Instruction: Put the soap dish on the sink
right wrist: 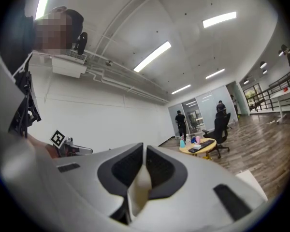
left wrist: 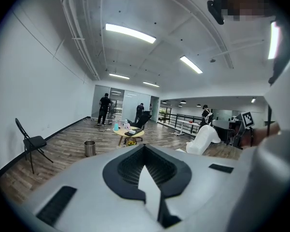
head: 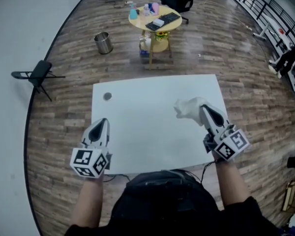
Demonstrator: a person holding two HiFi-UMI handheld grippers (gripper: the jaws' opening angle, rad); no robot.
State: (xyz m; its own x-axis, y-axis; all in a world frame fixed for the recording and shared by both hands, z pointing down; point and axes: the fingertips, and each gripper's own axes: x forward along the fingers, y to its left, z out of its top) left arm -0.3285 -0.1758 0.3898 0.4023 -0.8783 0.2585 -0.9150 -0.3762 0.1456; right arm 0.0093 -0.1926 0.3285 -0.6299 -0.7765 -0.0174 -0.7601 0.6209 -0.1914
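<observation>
White tabletop (head: 147, 132) fills the middle of the head view and is nearly bare; no basin recognisable as a sink in any view, so the destination cannot be fixed from here.

Right hand-held gripper (head: 203, 110): over the tabletop's right half, pointing about level; jaws clenched on the soap dish (head: 188, 107), a pale edge pinched between the pads in its own view. The dish juts out ahead of the jaws, apparently carried clear of the surface; a level hold probably keeps it flat for setting down.

Left hand-held gripper (head: 101, 126): at the near left edge of the tabletop, well apart from the dish; jaws closed to a point, nothing between them; judged parked out of the way, as one gripper is enough for the carry.

Small grey disc (head: 107, 96): on the tabletop's far left; possibly a drain marker, cannot tell.
</observation>
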